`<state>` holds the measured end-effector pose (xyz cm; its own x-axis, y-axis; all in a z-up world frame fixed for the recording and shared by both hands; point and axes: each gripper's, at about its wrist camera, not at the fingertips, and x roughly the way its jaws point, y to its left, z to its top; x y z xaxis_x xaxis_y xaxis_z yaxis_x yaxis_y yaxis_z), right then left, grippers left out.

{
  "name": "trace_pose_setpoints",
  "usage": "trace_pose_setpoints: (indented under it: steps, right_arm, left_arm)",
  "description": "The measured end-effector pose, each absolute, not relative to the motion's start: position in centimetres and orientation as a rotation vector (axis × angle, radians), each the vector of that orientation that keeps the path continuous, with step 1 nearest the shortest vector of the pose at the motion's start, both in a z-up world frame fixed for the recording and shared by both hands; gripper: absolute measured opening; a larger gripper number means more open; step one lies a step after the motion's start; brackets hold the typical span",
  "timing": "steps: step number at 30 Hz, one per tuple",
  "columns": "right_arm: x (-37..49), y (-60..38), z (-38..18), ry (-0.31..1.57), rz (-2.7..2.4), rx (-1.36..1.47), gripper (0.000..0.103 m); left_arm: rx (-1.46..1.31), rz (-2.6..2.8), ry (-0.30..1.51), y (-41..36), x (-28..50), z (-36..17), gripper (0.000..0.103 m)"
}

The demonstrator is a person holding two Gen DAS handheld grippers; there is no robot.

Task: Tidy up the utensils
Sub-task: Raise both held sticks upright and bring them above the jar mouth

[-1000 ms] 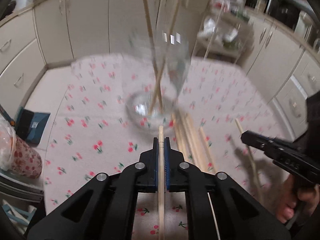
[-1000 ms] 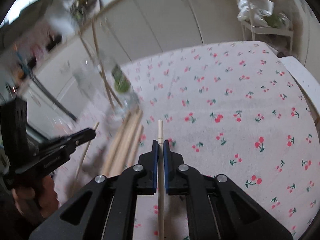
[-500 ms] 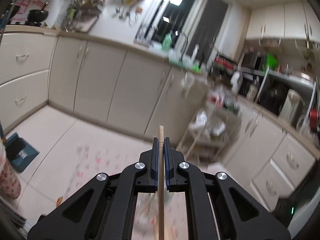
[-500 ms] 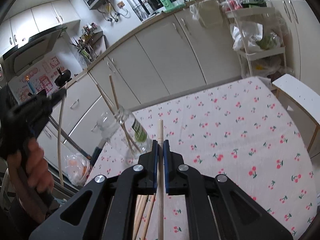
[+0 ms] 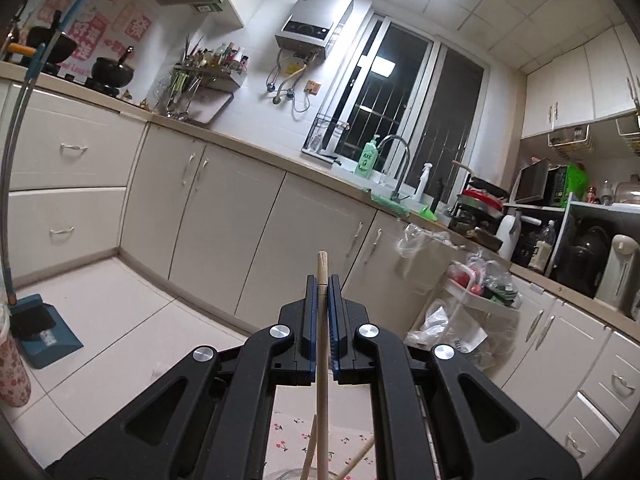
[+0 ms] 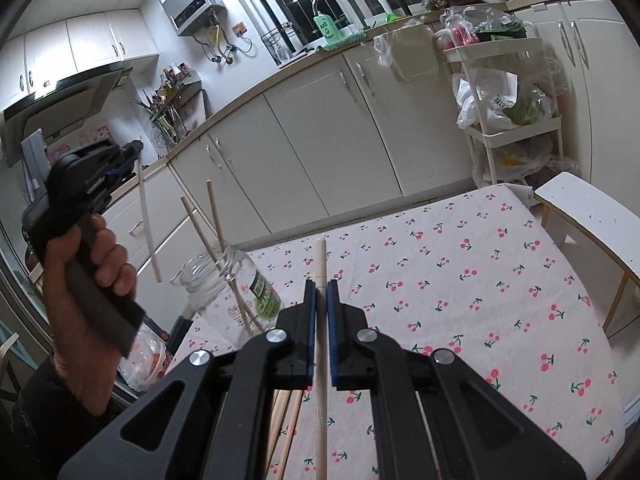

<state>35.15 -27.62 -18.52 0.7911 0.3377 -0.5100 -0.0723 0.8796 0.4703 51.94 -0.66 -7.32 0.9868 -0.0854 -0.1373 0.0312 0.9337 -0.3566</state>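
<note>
Jar (image 6: pixel 236 280) stands below the left claw (image 6: pixel 134 152), which grips a chopstick (image 6: pixel 148 220) hanging almost upright, tip beside the mouth. Right claw (image 6: pixel 320 284), farther back, grips another chopstick (image 6: pixel 320 360).

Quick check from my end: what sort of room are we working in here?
A home kitchen, by the look of it: a sink faucet under the window, a range hood over the stove, and a table with a cherry-print tablecloth.

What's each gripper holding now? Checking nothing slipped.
Left gripper: shut on a chopstick.
Right gripper: shut on another chopstick.
</note>
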Motion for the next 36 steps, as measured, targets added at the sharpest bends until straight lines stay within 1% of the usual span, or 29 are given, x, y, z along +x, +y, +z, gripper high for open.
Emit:
trace_pose_setpoints:
  steps: [7,15,28,32,36]
  right_arm:
    - [35.5,-27.7,-19.6,0.653,0.229,0.456,0.006]
    - [35.3,-27.7,-19.9,0.659,0.230,0.461,0.006]
    - [35.4,-27.9,-20.1,0.658,0.228,0.473,0.006]
    - [35.4,-27.9,-20.2,0.664,0.230,0.477,0.006]
    - [35.4,-27.9,-20.3,0.667,0.233,0.483,0.006]
  left_arm:
    - [-0.327,-0.012,0.113,-1.4,52.2,-8.4,0.005]
    - [-0.280,0.014,0.112,-2.0,52.1,-10.3,0.005]
    - [-0.262,0.013,0.124,-1.3,51.0,-11.9,0.005]
    - [-0.284,0.009,0.124,-0.9,50.9,-11.4,0.005]
    - [-0.317,0.005,0.059,-0.6,50.5,-9.1,0.005]
